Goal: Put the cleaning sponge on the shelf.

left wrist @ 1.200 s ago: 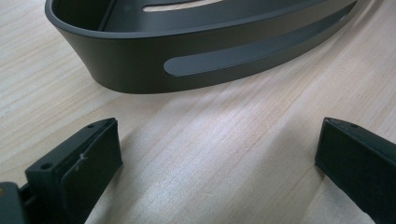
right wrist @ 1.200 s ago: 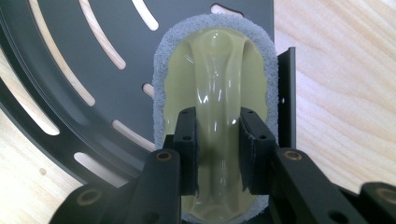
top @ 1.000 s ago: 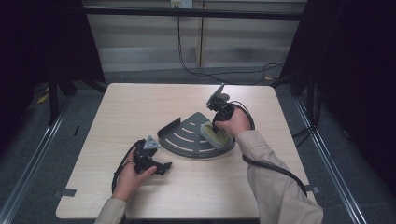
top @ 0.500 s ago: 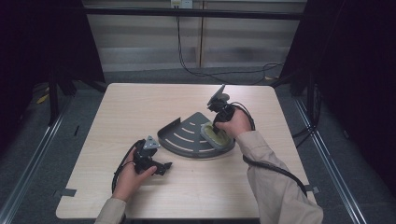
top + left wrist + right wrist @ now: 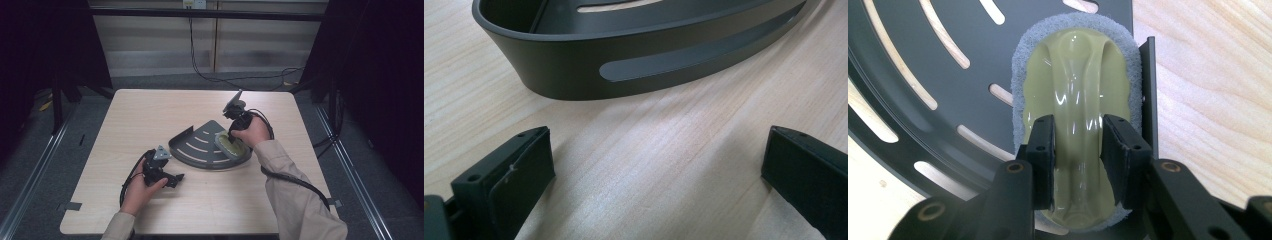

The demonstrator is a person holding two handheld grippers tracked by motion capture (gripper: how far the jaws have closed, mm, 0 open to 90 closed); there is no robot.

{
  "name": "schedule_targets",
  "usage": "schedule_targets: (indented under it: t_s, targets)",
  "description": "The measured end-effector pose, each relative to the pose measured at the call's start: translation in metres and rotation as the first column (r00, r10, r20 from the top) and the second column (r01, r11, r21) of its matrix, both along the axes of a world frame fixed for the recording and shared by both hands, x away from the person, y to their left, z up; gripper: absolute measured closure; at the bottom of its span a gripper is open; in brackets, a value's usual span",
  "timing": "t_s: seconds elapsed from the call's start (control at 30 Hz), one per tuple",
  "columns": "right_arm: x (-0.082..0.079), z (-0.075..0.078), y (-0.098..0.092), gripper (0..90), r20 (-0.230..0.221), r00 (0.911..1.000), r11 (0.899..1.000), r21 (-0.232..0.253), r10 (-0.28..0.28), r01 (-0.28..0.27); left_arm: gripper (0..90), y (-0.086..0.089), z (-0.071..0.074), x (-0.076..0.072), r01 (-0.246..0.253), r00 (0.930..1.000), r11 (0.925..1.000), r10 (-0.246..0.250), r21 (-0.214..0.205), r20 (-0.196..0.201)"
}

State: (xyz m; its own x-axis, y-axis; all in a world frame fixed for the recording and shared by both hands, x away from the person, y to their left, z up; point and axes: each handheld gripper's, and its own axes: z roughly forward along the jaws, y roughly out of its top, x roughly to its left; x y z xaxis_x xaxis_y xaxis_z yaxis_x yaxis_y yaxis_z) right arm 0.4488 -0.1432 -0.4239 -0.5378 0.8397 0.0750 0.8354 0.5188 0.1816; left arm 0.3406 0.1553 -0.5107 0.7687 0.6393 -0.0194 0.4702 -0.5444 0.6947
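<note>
Scrub pad (image 5: 1075, 90), green handle on grey sponge, lies inside the dark slotted corner tray (image 5: 923, 65), against its straight wall. My right tongs (image 5: 1078, 150) straddle the handle ridge, jaws just been easing apart, pads still at its sides. My left tongs (image 5: 654, 170) rest on the tabletop (image 5: 674, 165) just beside the tray's curved wall, spread wide, nothing between.
</note>
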Motion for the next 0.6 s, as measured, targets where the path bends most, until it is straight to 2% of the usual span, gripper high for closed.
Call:
schedule_targets:
  t_s: [0.07,0.27,0.33,0.43,0.47,0.57,0.6]
  targets:
    - [-0.0001,0.0004,-0.0006,61.0,-0.001,1.0,1.0,-0.002,-0.002,0.002,0.0,0.0001,0.0,0.0,0.0,1.0,1.0,0.0,0.001,0.0]
    - [-0.0001,0.0025,-0.0022,53.5,0.004,0.9999,1.0,0.003,-0.01,0.01,0.0,0.0001,0.0,0.0,0.001,1.0,1.0,-0.001,0.001,0.0]
    - [-0.0001,0.0037,-0.003,47.4,0.004,0.9998,1.0,0.005,-0.019,0.019,0.0,0.0,0.0,0.0,0.0,1.0,1.0,0.0,0.0,0.0]
    - [-0.0002,0.0047,-0.0036,44.4,0.007,0.9997,1.0,0.006,-0.023,0.022,0.0,-0.0001,-0.0001,0.0,-0.001,1.0,1.0,0.001,-0.001,0.0]
    - [-0.0002,0.0055,-0.0043,40.0,0.0,0.9997,1.0,0.007,-0.024,0.024,0.0,0.0001,0.0001,0.0,0.001,1.0,1.0,-0.001,0.001,0.001]
    - [-0.0002,0.0062,-0.005,37.7,0.0,0.9998,1.0,0.01,-0.022,0.022,0.0,0.0001,0.0,0.0,0.001,1.0,1.0,-0.001,0.001,0.0]
    - [-0.0005,0.0074,-0.006,34.0,-0.002,0.9998,1.0,0.016,-0.021,0.021,0.0,-0.0001,0.0,0.0,-0.001,1.0,1.0,0.001,-0.001,0.0]
